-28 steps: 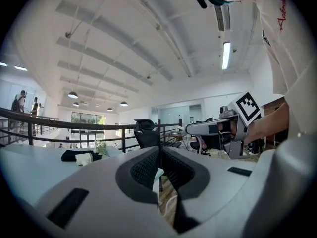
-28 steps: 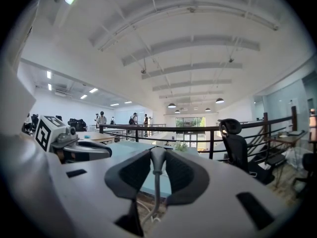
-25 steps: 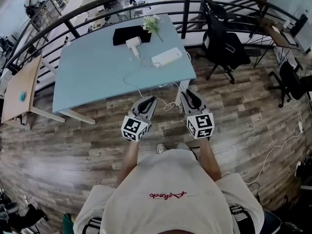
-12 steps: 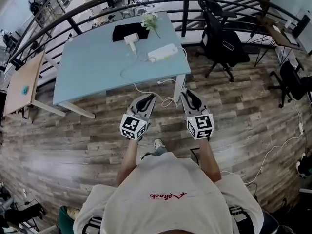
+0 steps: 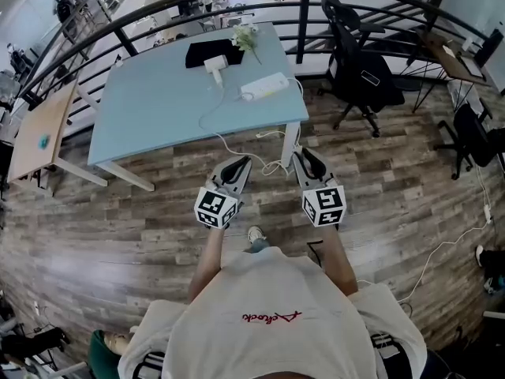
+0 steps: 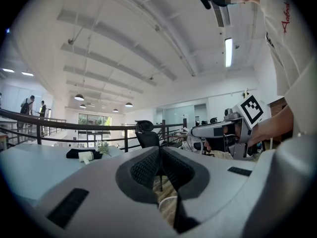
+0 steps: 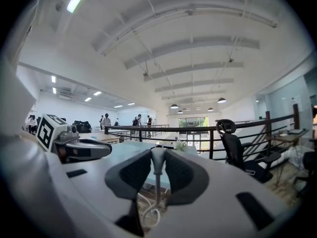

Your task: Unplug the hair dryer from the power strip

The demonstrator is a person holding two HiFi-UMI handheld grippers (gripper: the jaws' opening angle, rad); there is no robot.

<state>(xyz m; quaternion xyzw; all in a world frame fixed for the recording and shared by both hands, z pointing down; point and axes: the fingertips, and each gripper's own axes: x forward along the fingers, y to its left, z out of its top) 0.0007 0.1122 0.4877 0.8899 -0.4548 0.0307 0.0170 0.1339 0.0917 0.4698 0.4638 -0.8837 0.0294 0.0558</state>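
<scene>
Shifted slightly up-frame since a second ago: the smooth pale-blue table (image 5: 150, 109). Left gripper (image 5: 242, 162): ribbed black pads together, nothing between. Right gripper (image 5: 304, 153): pads narrowly apart, nothing gripped. The white T-shaped hair dryer (image 5: 215, 64) lies well ahead of both jaw tips, its thin cord running to the oblong white power strip (image 5: 264, 86).

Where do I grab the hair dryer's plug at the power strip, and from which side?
Grip the plug, the small white block at the power strip's end nearest the hair dryer. The strip lies flat on the table, so likely come from above with the open right claw, jaws across the plug's sides.
</scene>
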